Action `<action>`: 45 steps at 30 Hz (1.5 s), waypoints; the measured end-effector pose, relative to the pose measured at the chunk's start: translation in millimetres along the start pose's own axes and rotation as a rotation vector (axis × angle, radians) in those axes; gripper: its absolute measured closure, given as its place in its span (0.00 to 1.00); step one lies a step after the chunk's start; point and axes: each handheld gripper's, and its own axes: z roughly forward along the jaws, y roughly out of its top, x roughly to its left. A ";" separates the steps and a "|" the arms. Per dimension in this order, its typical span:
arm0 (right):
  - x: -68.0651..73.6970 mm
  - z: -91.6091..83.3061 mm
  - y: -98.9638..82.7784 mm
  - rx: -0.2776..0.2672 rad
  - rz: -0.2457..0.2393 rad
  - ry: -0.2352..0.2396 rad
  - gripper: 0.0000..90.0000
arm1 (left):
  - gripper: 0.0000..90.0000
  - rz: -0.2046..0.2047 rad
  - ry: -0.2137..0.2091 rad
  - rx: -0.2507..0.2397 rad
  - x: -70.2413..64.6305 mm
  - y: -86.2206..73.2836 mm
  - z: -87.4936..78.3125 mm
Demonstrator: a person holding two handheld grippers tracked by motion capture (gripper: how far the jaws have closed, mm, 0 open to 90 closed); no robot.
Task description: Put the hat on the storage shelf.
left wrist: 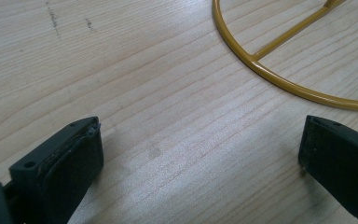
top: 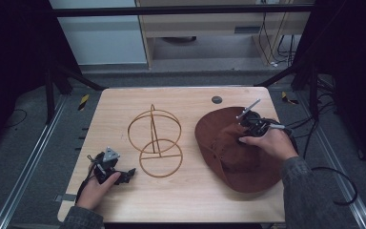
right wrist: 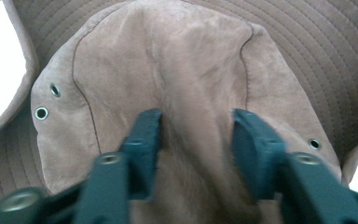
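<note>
1. Brown suede hat [top: 236, 152] lies on the wooden table [top: 181, 200], right half of the high view, crown up, wide stitched brim spread flat around it.
2. Right gripper [top: 240, 136] sits on the hat's crown, hand behind it toward the lower right. In the right gripper view its two jaws straddle a raised fold of the crown [right wrist: 196, 140]; the pads press the suede from both sides, so it is pinching the hat.
3. Small metal eyelets [right wrist: 41, 113] show at the crown's left side in that view, another at the right.
4. Gold wire hat stand [top: 155, 140] is at table centre, just left of the hat and apart from it: an upright ring and a flat round base ring. Nothing hangs on it.
5. Left gripper [top: 128, 174] rests low at lower left of the high view, near the stand's base ring. In the left gripper view its jaws stand wide apart over bare wood, nothing between them; the base ring [left wrist: 279, 81] curves across the upper right.
6. A small dark disc [top: 216, 99] is set in the table near its far edge.
</note>
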 end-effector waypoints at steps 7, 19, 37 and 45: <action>-3.4 -0.6 -3.5 -0.018 0.002 0.028 0.97 | 0.00 0.000 0.000 0.000 0.0 0.0 0.0; -5.8 -29.1 -7.3 -0.129 0.047 0.077 0.99 | 0.00 0.000 0.000 0.000 -0.2 -0.1 -0.1; 21.5 -91.7 -0.1 -0.311 0.028 0.070 0.99 | 0.00 0.000 0.001 0.000 -0.4 -0.3 -0.3; 30.7 -112.0 2.8 -0.371 0.003 0.057 0.99 | 0.00 -0.002 -0.001 0.000 -0.6 -0.4 -0.4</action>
